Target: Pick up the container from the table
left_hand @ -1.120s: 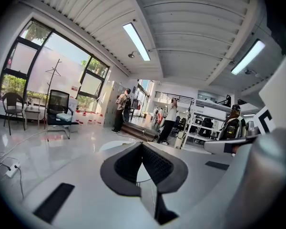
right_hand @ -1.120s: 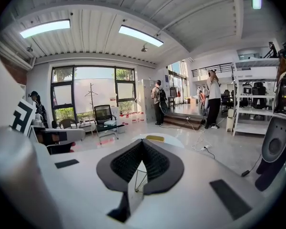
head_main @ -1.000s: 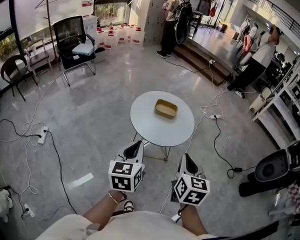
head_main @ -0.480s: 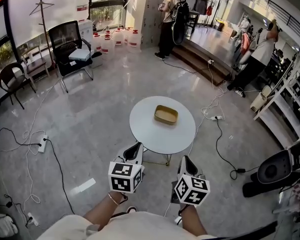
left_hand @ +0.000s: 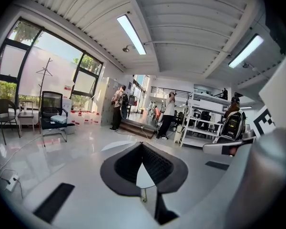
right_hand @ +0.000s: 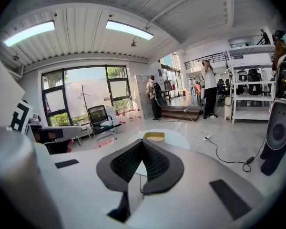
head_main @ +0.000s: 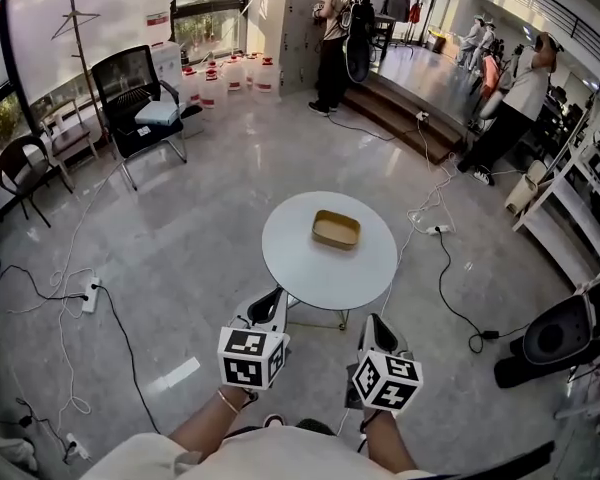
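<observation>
A shallow tan container point(head_main: 336, 229) sits on a round white table point(head_main: 300, 258) in the head view; in the right gripper view the container point(right_hand: 154, 136) shows just beyond the jaws. My left gripper point(head_main: 273, 301) hovers short of the table's near edge, jaws shut with nothing in them. Beside it my right gripper point(head_main: 372, 324) is also shut and empty. Both point toward the table, apart from the container. In the left gripper view the left gripper point(left_hand: 142, 147) hides most of the table point(left_hand: 115, 145); the container is not seen there.
Cables point(head_main: 450, 288) and a power strip point(head_main: 91, 296) lie on the grey floor. A black office chair point(head_main: 130, 93) stands far left, people point(head_main: 337, 33) stand at the back, shelving point(head_main: 580, 198) and a black machine point(head_main: 555, 333) are at the right.
Both grippers have come slightly closer to the table, which sits a bit lower and nearer in the head view. The jaws stay shut.
</observation>
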### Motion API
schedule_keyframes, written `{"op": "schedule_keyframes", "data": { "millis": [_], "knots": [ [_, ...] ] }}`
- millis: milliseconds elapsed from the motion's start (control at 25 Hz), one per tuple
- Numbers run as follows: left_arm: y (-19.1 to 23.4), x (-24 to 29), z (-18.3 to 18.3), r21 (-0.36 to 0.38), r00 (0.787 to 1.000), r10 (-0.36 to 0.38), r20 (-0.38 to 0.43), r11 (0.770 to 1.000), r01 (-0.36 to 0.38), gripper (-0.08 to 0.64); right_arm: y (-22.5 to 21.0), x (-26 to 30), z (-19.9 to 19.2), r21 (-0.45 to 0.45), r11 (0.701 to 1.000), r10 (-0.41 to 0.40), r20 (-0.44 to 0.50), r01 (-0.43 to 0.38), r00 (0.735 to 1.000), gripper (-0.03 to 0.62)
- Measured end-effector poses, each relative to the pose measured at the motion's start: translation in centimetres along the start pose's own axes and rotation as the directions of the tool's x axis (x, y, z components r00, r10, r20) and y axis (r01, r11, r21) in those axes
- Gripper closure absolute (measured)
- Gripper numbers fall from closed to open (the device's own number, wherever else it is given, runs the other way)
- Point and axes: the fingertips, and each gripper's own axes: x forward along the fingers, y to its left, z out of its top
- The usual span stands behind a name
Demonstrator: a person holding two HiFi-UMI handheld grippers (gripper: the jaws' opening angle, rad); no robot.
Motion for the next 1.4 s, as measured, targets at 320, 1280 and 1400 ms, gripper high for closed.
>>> {"op": "schedule_keyframes", "data": {
  "millis": [320, 1280, 1400],
  "knots": [
    [1.0, -0.4, -1.8, -0.013, 0.999, 0.022, -0.049, 1.000, -0.022, 0.545, -0.1, 0.3, -1.7, 0.015, 1.000, -0.003, -0.045, 0.003, 0.999, 0.568],
    [1.6, 7.0, 0.1, -0.058, 0.998, 0.048, -0.043, 0.997, -0.050, 0.545, -3.1, 7.1, 3.3, -0.024, 0.999, 0.021, -0.030, -0.022, 0.999, 0.568],
    [2.1, 8.2, 0.6, -0.068, 0.997, 0.071, -0.035, 0.995, -0.073, 0.545, -3.4, 8.5, 4.1, -0.032, 0.999, 0.040, -0.031, -0.041, 0.999, 0.568]
  ]
}}
